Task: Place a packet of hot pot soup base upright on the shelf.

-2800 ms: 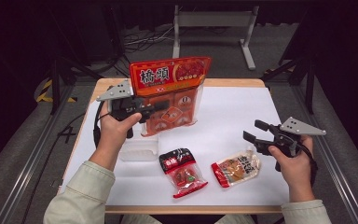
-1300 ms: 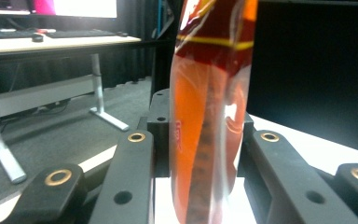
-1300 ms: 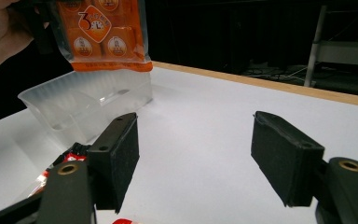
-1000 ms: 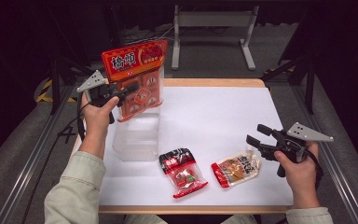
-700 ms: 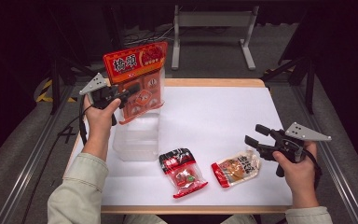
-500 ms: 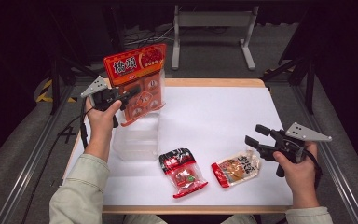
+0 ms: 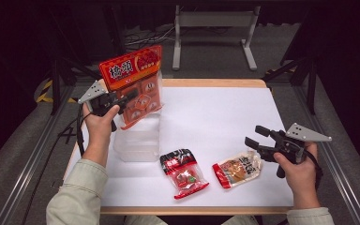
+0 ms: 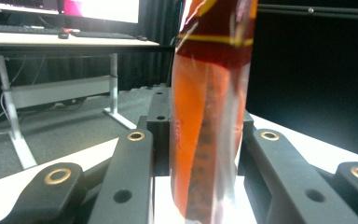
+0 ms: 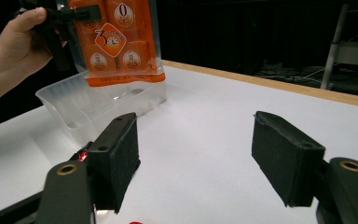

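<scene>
Left gripper [image 7: 130, 95], clenched on the orange snack pack [image 7: 138, 86], is hovering over the clear tub [image 7: 138, 140] near the bench's left edge; it should lower squarely before letting go, while the right gripper [image 7: 254, 137] is waiting released.

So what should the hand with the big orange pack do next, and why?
Probably lower it. The left gripper is shut on the orange pack, which hangs upright above the clear tub, its bottom edge not yet inside. Easing it down would likely set it in the tub.

Your two hands, each holding a gripper.
Your left gripper [image 7: 130, 95] is raised and clamped at far left; your right gripper [image 7: 255, 137] rests low, jaws apart.
</scene>
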Demonstrator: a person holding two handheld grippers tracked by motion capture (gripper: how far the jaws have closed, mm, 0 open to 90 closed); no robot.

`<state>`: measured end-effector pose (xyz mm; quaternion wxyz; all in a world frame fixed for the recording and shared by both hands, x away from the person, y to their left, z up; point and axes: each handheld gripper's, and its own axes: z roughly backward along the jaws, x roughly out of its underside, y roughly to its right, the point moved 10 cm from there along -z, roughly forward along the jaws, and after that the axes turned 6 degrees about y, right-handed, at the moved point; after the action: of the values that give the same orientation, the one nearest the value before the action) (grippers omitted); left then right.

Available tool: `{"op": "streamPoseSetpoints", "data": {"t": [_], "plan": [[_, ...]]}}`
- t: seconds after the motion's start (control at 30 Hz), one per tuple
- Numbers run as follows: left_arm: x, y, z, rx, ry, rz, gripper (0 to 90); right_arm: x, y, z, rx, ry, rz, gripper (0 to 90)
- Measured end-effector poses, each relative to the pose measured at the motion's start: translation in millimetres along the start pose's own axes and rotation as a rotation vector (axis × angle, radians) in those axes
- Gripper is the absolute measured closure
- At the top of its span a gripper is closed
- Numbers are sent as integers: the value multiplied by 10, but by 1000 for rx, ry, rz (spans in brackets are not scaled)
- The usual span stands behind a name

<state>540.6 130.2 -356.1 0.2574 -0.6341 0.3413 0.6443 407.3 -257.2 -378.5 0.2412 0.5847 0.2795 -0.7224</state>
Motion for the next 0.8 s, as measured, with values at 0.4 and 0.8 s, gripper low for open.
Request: {"op": "streamPoseSetpoints", "data": {"t": [0.4, 0.8], "plan": [[175, -14, 71, -27, -17, -3, 711, -6, -24, -15, -12, 1, 2, 320], [320, -56, 145, -40, -87, 27, 710, -7, -51, -43, -22, -5, 3, 316]]}}
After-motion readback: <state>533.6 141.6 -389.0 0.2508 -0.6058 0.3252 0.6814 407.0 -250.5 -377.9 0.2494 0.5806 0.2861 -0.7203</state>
